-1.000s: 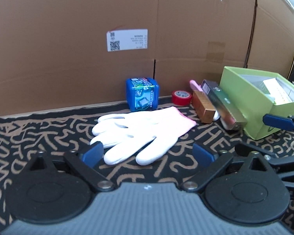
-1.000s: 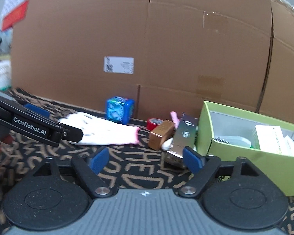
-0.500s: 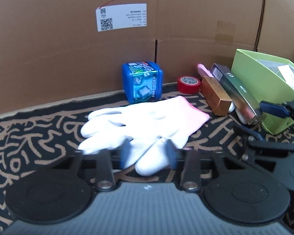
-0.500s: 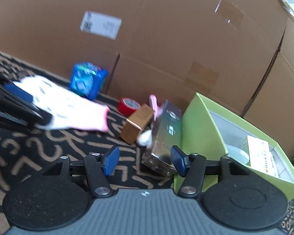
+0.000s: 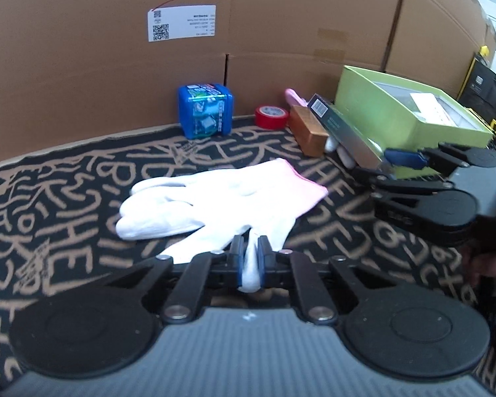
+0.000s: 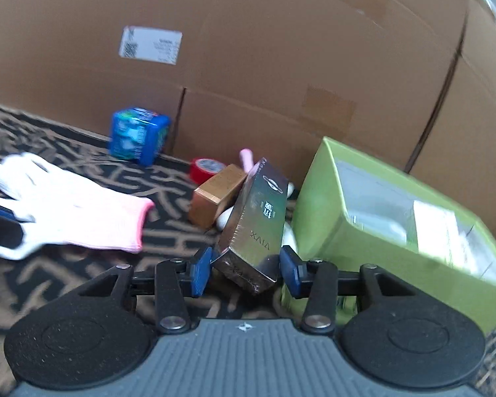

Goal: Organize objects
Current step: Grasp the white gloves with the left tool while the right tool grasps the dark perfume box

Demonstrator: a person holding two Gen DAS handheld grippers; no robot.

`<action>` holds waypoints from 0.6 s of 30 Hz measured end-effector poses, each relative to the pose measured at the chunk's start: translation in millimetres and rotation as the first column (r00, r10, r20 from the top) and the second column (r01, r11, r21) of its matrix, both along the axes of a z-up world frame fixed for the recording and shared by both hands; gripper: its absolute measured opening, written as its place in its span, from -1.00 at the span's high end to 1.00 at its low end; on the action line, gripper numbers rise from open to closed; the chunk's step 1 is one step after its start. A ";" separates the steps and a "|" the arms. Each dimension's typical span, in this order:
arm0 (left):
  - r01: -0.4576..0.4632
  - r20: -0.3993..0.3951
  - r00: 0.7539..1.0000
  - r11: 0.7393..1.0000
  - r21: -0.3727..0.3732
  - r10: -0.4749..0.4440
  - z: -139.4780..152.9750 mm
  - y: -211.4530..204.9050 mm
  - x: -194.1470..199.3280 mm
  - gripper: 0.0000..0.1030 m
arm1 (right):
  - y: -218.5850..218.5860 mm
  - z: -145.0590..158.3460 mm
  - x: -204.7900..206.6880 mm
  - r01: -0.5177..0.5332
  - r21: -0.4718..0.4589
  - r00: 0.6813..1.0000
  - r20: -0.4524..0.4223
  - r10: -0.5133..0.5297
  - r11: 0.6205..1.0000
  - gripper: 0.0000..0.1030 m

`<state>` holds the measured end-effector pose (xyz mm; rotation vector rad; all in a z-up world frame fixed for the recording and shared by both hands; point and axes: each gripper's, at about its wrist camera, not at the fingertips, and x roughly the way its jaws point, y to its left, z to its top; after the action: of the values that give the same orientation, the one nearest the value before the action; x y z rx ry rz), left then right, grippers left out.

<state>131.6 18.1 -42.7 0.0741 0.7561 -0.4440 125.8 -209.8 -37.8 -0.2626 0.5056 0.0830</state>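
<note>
A white glove [image 5: 221, 198] with a pink cuff lies on the patterned mat; it also shows in the right wrist view [image 6: 82, 211]. My left gripper [image 5: 250, 261] is shut on one finger of the glove. A long silver-green box [image 6: 259, 221] leans against the green open box [image 6: 396, 225]. My right gripper [image 6: 246, 271] has its jaws around the near end of the silver box, blue pads close to or touching its sides. The right gripper also shows in the left wrist view [image 5: 403, 165].
A blue cube box [image 5: 205, 110], a red tape roll [image 5: 271, 117], a brown box [image 5: 309, 132] and a pink item [image 5: 292, 96] sit along the cardboard wall [image 5: 281, 33]. The green box [image 5: 410, 115] holds white items.
My left gripper closed on a glove finger. My right gripper moved forward and right to the silver box and narrowed its jaws around its end.
</note>
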 end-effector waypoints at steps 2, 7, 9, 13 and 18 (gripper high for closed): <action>0.011 -0.014 1.000 1.000 -0.007 -0.011 2.4 4.8 -7.5 0.84 | -9.5 1.7 -20.0 -0.050 0.068 0.998 -0.031 0.052 0.996 0.05; 0.087 0.006 0.996 0.996 0.017 -0.087 11.9 8.6 -30.5 0.69 | -22.8 6.8 -68.7 -0.166 0.091 0.983 -0.058 0.171 0.982 0.16; 0.121 0.031 0.992 0.993 0.016 -0.121 19.0 9.2 -35.2 0.04 | -26.4 10.9 -81.0 -0.190 0.105 0.978 -0.063 0.197 0.976 0.17; 0.138 0.139 0.980 0.990 0.038 -0.142 30.8 8.5 -21.1 -0.83 | -30.3 20.7 -87.3 -0.188 0.171 0.981 -0.009 0.192 0.967 -0.48; 0.196 0.050 0.979 0.980 0.039 -0.197 14.3 12.5 39.7 -1.00 | -33.2 21.5 -77.1 -0.208 0.223 0.976 -0.012 0.216 0.952 -0.48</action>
<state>171.3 30.6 -28.4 0.1929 0.7058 -0.6151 48.8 -243.0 -16.3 -0.0962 0.4979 0.3521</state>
